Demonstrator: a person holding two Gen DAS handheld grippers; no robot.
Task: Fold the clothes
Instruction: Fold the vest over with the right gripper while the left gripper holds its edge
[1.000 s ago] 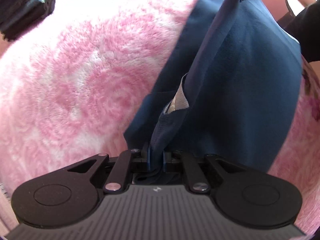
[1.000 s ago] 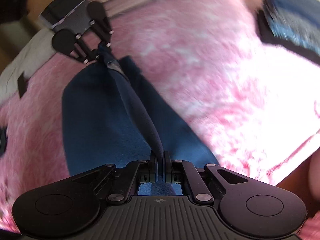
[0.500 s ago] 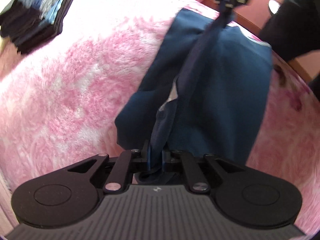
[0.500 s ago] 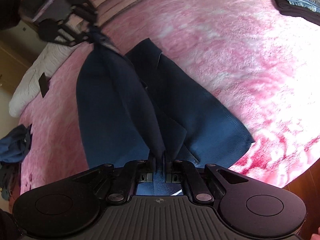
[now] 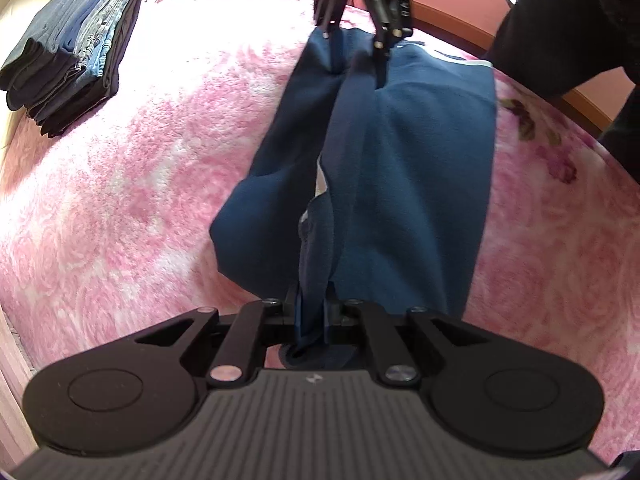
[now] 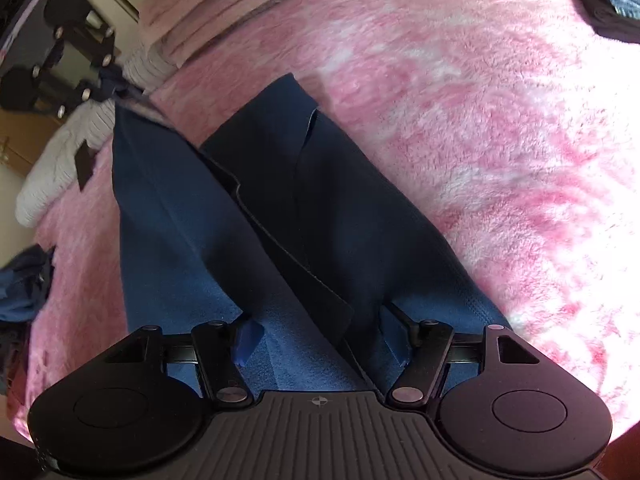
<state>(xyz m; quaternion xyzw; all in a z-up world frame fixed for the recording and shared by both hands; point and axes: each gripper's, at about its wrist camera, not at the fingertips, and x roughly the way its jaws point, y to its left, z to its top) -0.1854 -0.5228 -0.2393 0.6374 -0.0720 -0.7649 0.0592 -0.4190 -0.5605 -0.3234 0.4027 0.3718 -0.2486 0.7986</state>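
Observation:
A navy blue garment [image 5: 420, 168] lies lengthwise on the pink fleece blanket [image 5: 140, 168], folded into overlapping layers. My left gripper [image 5: 312, 312] is shut on a bunched edge at its near end, which rises from the blanket into the jaws. At the far end my right gripper [image 5: 352, 38] stands open just above the cloth. In the right wrist view the right gripper [image 6: 320, 338] is open, and the garment [image 6: 328, 216] lies flat under and between its fingers [image 6: 248, 340]. The left gripper [image 6: 106, 84] pinches the far corner.
A stack of folded jeans [image 5: 72, 48] sits at the blanket's far left, seen also as folded jeans [image 6: 608, 0]. A person's dark sleeve [image 5: 580, 20] is at the upper right. A white pillow [image 6: 60, 160] and a heap of blue clothes [image 6: 24, 284] lie beside the garment.
My right gripper has opened and let go of the garment's end. The stretched fold has dropped onto the blanket. The left gripper keeps its hold.

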